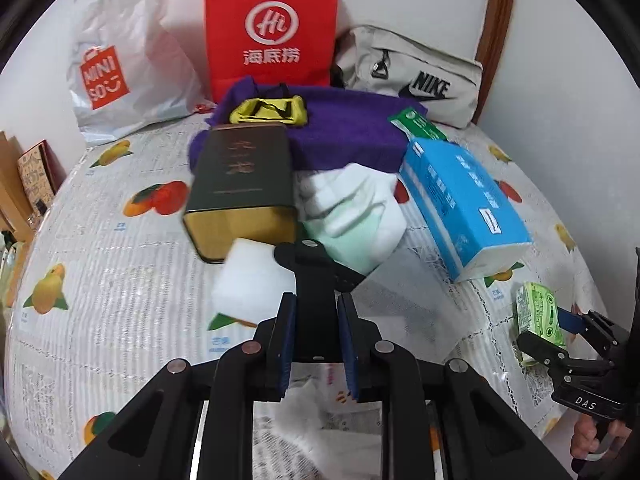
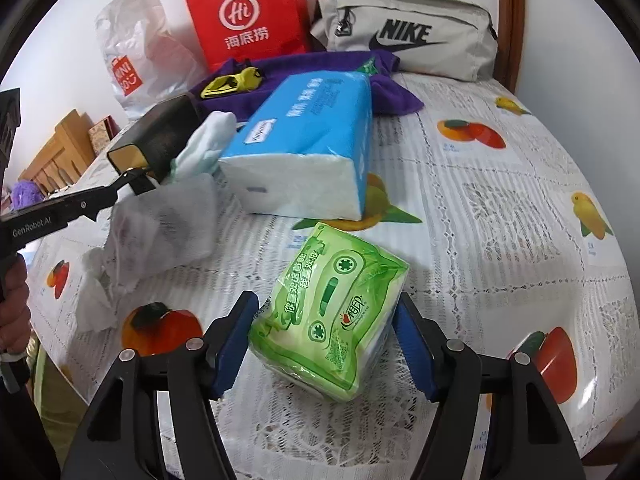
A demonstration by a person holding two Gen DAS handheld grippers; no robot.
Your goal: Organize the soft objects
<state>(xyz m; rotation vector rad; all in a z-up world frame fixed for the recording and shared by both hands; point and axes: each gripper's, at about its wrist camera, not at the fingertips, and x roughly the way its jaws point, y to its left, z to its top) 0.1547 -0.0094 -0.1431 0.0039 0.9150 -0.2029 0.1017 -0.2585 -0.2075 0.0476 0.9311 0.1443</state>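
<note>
At the left edge of the right wrist view, the left gripper (image 2: 136, 180) has its jaws nearly together, seemingly pinching a thin white cloth (image 2: 160, 224) that sags from the tips onto the table (image 2: 500, 200). I'd guess it is being lifted clear of the pile. Just behind it, a dark tin (image 2: 160, 136) and the blue tissue box (image 2: 308, 152) crowd the centre, so there is little room there. At lower centre, the right gripper (image 2: 325, 304) stands wide, its pads closed against both sides of the green tissue pack (image 2: 332, 312), gripped across its short width so the soft wrapper gives evenly. I cannot tell if the pack is off the cloth. To the right, the table lies bare out to its rounded edge, the easiest way out.
</note>
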